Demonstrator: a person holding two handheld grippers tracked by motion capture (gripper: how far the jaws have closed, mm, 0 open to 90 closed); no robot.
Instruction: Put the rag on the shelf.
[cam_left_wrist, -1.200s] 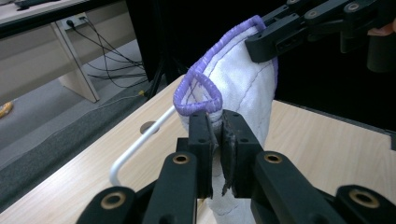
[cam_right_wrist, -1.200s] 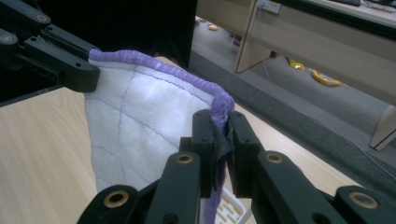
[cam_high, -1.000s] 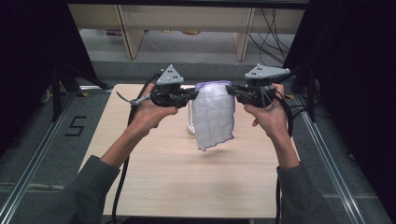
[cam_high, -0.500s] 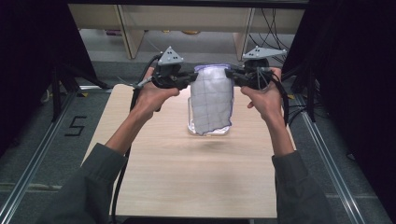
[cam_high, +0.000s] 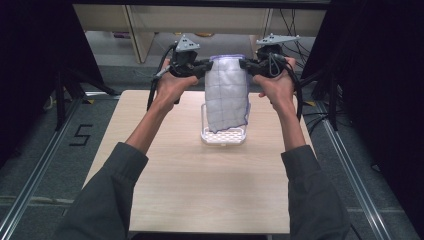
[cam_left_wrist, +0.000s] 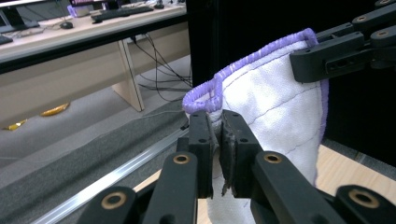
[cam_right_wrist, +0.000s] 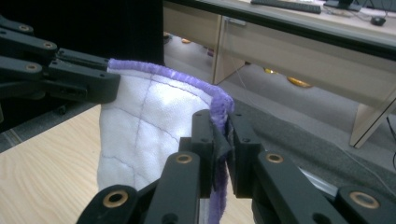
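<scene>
High view: cloth (cam_high: 228, 95), white w/ purple edging, hangs in upper centre of frame, stretched btwn the two grippers. Left gripper (cam_high: 202, 67) sits upper left of centre, clenched on cloth's top left corner; right gripper (cam_high: 247, 66) upper right of centre, clenched on top right corner. Both held off the table (cam_high: 165, 200), hands and grey sleeves coming up from bottom of frame. Cloth's lower edge hangs in front of a white plastic rack (cam_high: 223, 135) standing on table at centre; can't tell if cloth touches it. A "5" mark (cam_high: 80, 135) on the floor at mid left.

Left gripper view: left gripper (cam_left_wrist: 219, 140) at bottom centre, jaws pinched tight on cloth (cam_left_wrist: 275, 116) just below its purple hem. Cloth spreads to the right of frame; right gripper (cam_left_wrist: 327, 60) at upper right bites the far corner. Desk (cam_left_wrist: 93, 28) w/ keyboard across upper left, table edge at lower right.

Right gripper view: right gripper (cam_right_wrist: 220, 140) at bottom centre, jaws nipped on purple hem of cloth (cam_right_wrist: 144, 121). Cloth runs to the left; left gripper (cam_right_wrist: 88, 84) at mid left grips the other corner. Table (cam_right_wrist: 46, 158) at lower left, desk (cam_right_wrist: 303, 42) across upper right.
</scene>
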